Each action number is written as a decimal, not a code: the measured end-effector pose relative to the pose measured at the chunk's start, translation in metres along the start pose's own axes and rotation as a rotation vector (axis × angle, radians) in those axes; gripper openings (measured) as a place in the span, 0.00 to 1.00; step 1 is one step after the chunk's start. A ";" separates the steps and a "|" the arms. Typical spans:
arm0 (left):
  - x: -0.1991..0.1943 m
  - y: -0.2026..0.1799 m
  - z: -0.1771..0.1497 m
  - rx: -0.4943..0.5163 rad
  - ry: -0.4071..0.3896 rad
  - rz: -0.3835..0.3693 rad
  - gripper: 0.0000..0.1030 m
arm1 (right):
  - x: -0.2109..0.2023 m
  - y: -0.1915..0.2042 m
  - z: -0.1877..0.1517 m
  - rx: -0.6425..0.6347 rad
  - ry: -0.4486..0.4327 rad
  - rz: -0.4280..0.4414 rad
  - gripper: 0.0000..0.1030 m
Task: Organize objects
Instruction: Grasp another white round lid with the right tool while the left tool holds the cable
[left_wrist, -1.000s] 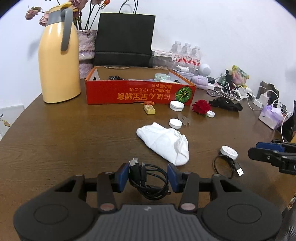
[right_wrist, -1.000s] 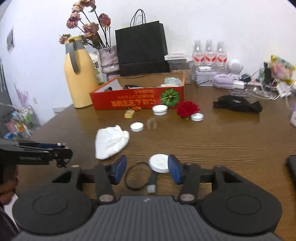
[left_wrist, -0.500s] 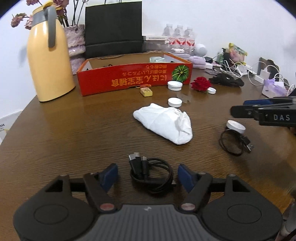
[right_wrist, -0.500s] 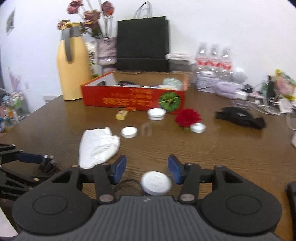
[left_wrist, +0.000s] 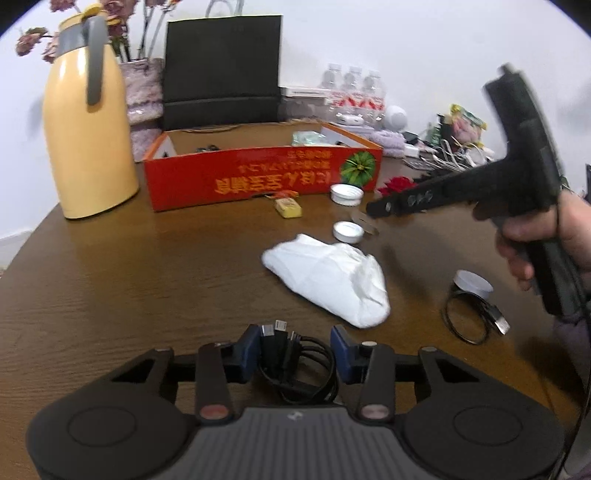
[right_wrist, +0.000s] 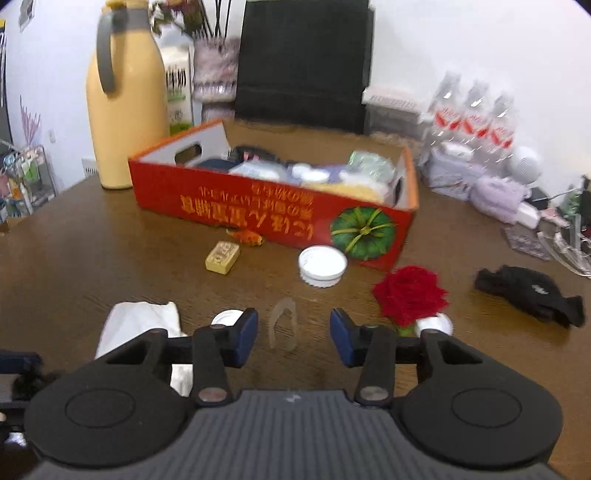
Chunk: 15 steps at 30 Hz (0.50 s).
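Note:
My left gripper (left_wrist: 294, 349) has its jaws around a coiled black cable (left_wrist: 295, 363) on the brown table; the blue pads touch its sides. My right gripper (right_wrist: 294, 334) is open and empty, raised above the table, with a small clear plastic piece (right_wrist: 282, 328) between its fingers in view. It shows in the left wrist view (left_wrist: 461, 188) held high at the right. The red open box (right_wrist: 273, 206) with several items inside stands ahead. Loose on the table: a white cloth (left_wrist: 328, 273), white lids (right_wrist: 322, 264) (left_wrist: 348, 230), a yellow block (right_wrist: 222, 257), a red rose (right_wrist: 410, 291).
A yellow thermos (left_wrist: 86, 129) stands left of the box. A black bag (left_wrist: 221, 70) and water bottles (right_wrist: 472, 118) stand behind it. A second cable with a white puck (left_wrist: 472, 284) lies at the right. A black cloth (right_wrist: 528, 291) lies far right.
My left gripper closed in on the black cable. My right gripper rose and moved forward from the white puck toward the box.

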<state>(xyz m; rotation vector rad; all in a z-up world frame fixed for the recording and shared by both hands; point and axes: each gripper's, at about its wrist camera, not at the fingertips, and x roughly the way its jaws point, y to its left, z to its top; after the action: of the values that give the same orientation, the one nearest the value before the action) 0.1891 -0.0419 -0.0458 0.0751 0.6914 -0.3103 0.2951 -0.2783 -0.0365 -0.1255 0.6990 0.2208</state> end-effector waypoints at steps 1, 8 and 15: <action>0.000 0.002 0.001 -0.007 -0.004 0.010 0.38 | 0.009 0.000 0.000 -0.004 0.019 0.003 0.32; -0.010 0.004 0.003 0.023 -0.039 0.095 0.38 | 0.003 -0.004 -0.009 0.049 -0.006 -0.011 0.05; -0.045 -0.005 -0.003 0.032 -0.102 0.022 0.38 | -0.104 0.009 -0.050 0.067 -0.132 0.008 0.05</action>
<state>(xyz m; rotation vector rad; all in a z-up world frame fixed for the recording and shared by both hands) 0.1532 -0.0352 -0.0193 0.0965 0.5846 -0.3015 0.1847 -0.2955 -0.0075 -0.0439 0.5754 0.2108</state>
